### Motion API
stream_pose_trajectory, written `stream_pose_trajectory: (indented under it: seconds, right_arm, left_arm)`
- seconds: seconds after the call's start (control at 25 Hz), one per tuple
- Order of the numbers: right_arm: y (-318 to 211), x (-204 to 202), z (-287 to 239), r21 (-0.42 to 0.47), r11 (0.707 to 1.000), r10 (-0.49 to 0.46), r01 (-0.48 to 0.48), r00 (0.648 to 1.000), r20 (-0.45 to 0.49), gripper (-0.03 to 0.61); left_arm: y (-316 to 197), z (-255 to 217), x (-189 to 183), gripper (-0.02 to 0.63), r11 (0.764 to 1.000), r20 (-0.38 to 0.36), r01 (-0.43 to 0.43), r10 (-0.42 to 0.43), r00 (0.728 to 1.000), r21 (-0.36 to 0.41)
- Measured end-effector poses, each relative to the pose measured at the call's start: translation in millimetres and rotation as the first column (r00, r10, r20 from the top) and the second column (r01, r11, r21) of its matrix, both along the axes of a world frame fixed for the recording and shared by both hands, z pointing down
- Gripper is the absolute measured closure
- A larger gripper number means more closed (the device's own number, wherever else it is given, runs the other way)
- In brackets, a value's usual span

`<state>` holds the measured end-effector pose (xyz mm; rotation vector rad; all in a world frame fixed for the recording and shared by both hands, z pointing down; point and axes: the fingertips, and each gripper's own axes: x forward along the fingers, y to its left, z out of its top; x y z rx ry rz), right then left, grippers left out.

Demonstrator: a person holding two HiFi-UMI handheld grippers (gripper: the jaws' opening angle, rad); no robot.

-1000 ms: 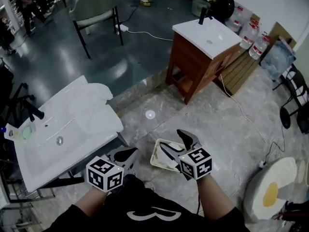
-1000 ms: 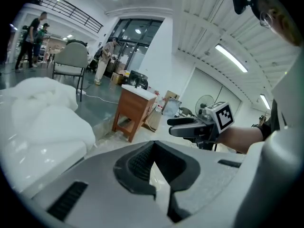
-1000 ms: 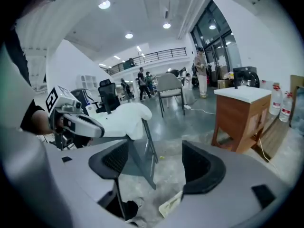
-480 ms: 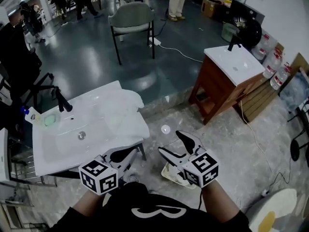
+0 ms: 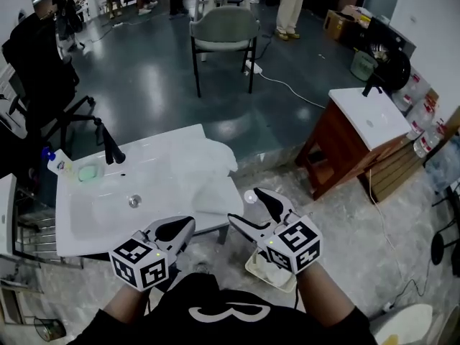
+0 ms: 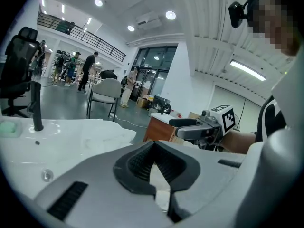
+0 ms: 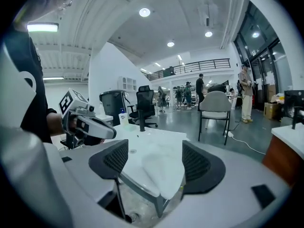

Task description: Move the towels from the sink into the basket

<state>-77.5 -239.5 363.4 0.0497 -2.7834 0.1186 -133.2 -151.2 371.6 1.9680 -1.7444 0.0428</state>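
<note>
We see the white towels (image 5: 210,165) heaped on the right end of the white sink (image 5: 86,225), partly draped over its edge. The left claw (image 5: 181,226) is closed on nothing, near the sink's front rim. The right claw (image 5: 248,205) gapes wide and empty, just beside the towels and above the basket (image 5: 267,273) on the floor, which holds something white.

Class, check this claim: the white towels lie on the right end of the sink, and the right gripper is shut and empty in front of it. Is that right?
One slip: the right gripper is open, its jaws wide apart and empty, as the right gripper view shows. The white towels do lie on the right end of the sink.
</note>
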Motion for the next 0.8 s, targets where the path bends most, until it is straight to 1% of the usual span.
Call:
stream_pose_trajectory:
  seconds: [0.16,0.36,0.64,0.8]
  right_arm:
    - [-5,-36,9,0.016,1.0,-0.018,0.019,0.999,-0.031,0.244]
    - [-13,-80,21,0.012,1.0,-0.024,0.024,0.998,-0.06,0.244]
    - [-29,-126,54,0.042,0.999,-0.006,0.012,0.99,-0.144,0.244]
    - [-40,-144,80,0.052,0.999,0.014,-0.003,0.98,-0.201,0.244]
  left_arm:
    - [-3,8,-31,0.607,1.0,-0.014,0.016,-0.016,1.0,-0.014]
    - [-9,12,-67,0.607,0.999,-0.024,0.026,-0.026,0.999,-0.027]
    - [-12,15,-111,0.607,0.999,-0.027,0.038,-0.039,0.999,-0.032]
    - [-12,22,-130,0.606,0.998,-0.033,0.043,-0.045,0.998,-0.04]
